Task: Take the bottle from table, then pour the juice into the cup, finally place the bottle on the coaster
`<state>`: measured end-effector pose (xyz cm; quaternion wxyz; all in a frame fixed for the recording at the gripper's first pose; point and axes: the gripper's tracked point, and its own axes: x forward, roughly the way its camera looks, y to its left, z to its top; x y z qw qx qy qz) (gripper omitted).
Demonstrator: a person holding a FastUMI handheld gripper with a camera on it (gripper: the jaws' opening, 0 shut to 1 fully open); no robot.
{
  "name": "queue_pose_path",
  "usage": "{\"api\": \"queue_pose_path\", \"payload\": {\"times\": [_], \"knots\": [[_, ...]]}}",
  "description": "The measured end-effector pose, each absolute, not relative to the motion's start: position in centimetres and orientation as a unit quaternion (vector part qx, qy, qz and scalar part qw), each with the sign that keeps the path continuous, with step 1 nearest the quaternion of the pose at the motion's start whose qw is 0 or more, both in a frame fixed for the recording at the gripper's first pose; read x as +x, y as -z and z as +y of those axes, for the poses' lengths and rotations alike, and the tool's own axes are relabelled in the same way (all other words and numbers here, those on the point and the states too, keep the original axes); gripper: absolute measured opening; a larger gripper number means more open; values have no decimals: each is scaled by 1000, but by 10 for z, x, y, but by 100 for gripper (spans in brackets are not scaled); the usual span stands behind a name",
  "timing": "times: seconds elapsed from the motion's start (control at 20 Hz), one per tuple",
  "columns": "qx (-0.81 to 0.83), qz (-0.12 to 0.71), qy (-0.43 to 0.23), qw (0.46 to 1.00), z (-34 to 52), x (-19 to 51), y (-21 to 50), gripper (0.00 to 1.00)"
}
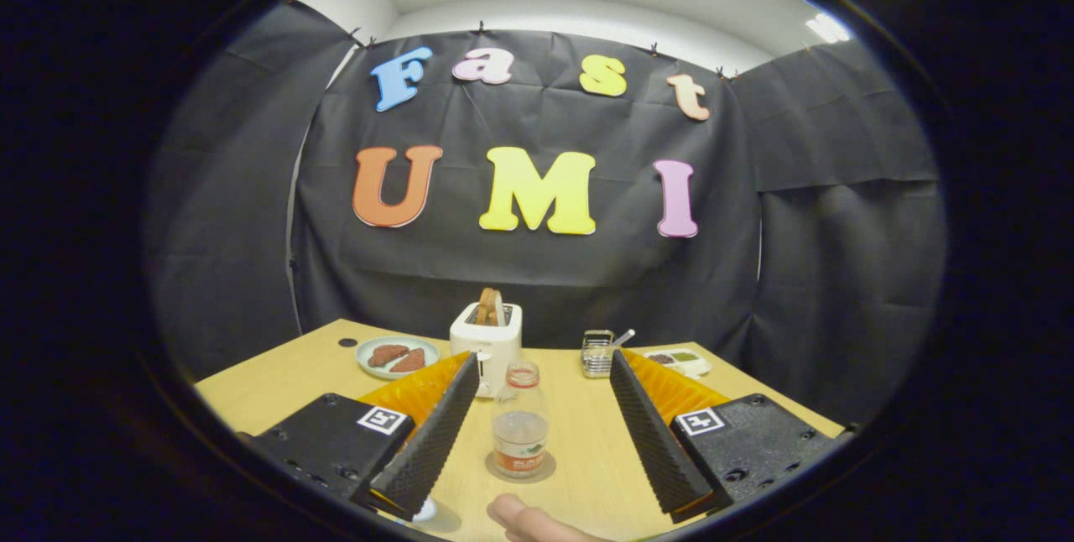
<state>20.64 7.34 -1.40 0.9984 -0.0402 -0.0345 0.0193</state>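
jaws wide apart — bottle (520, 429) on coaster (520, 468) between | toaster (487, 342) beyond

The bottle (520, 429) was clear glossy plastic; the counter (579, 441) smooth matt wood; the gripper's (541, 408) wide-apart pads (428, 441) ridged.

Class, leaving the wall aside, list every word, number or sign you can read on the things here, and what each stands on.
Clear plastic bottle, orange label: print too blurred to read.
Square black-and-white markers on the hand-held gripper: coded patterns, no words.
White toaster: no text seen.
The gripper's fingers stand open either side of the bottle, apart from it.
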Motion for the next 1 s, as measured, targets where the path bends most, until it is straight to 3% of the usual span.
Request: {"api": "queue_pose_path", "payload": {"times": [1.0], "knots": [[-10,-65,-23,998,68,3,-97,100]]}}
